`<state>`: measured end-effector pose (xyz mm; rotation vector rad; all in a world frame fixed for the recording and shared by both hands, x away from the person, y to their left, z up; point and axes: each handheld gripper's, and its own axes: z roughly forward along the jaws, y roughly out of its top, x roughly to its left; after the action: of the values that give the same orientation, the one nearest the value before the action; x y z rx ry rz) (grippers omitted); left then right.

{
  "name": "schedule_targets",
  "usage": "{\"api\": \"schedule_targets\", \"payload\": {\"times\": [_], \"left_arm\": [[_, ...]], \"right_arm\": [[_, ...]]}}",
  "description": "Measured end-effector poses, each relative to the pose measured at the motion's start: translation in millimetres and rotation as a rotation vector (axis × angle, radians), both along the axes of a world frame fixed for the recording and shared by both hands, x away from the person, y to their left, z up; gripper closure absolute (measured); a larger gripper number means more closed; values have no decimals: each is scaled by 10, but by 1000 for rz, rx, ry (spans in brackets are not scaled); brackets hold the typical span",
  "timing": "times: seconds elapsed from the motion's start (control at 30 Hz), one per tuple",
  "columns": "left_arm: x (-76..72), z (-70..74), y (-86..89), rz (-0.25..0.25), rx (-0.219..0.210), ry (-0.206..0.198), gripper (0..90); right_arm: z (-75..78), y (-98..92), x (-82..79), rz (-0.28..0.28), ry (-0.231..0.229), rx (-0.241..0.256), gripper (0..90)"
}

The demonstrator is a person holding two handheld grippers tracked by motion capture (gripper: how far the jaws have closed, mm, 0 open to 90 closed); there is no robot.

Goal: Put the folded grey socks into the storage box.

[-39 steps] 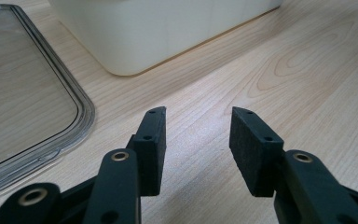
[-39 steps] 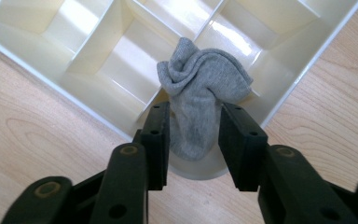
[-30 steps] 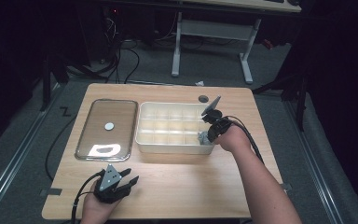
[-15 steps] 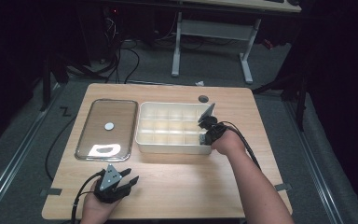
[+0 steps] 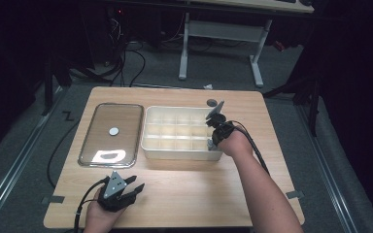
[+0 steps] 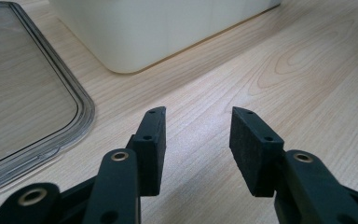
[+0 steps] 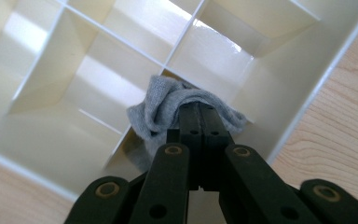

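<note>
Presently | right gripper (image 7: 199,112) fingers clamp grey cloth (image 7: 168,105), seemingly over divider | left gripper (image 6: 196,140) fingers apart, empty

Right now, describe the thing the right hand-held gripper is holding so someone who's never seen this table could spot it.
Start at the wooden table and find the white divided box at its middle, right of the clear lid. At the box's near right corner the right hand-held gripper is shut on a small grey cloth. It is the one soft, crumpled grey thing among bare white compartments.
</note>
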<state>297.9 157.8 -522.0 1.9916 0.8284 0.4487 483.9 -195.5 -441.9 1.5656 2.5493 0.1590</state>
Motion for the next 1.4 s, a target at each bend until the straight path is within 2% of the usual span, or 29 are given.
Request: {"api": "schedule_targets", "payload": {"times": [0.2,0.3,0.47,0.63,1.0,1.17,1.2,1.3,1.4], "left_arm": [[-1,-8,16,3,-4,3,565],[-2,-11,11,-1,-2,6,565],[-7,-18,-1,-3,0,6,565],[-7,-23,-9,-6,3,9,565],[-15,-15,-11,-9,6,10,563],[-13,-18,-11,-7,8,9,561],[-14,-21,-14,-6,7,7,561],[-16,-26,-20,-6,8,8,561],[-18,-27,-28,-9,10,8,561]], "right_arm": [[-133,70,75,-17,50,-32,900],[-171,45,117,24,66,-23,900],[-260,67,171,8,113,-21,900],[-281,77,193,11,124,-25,900],[-235,37,135,4,79,-3,895],[-112,-8,84,-21,58,22,813],[-88,-25,79,-7,45,25,803],[4,-51,50,-33,21,54,785],[69,-82,34,-26,0,63,769]]}}
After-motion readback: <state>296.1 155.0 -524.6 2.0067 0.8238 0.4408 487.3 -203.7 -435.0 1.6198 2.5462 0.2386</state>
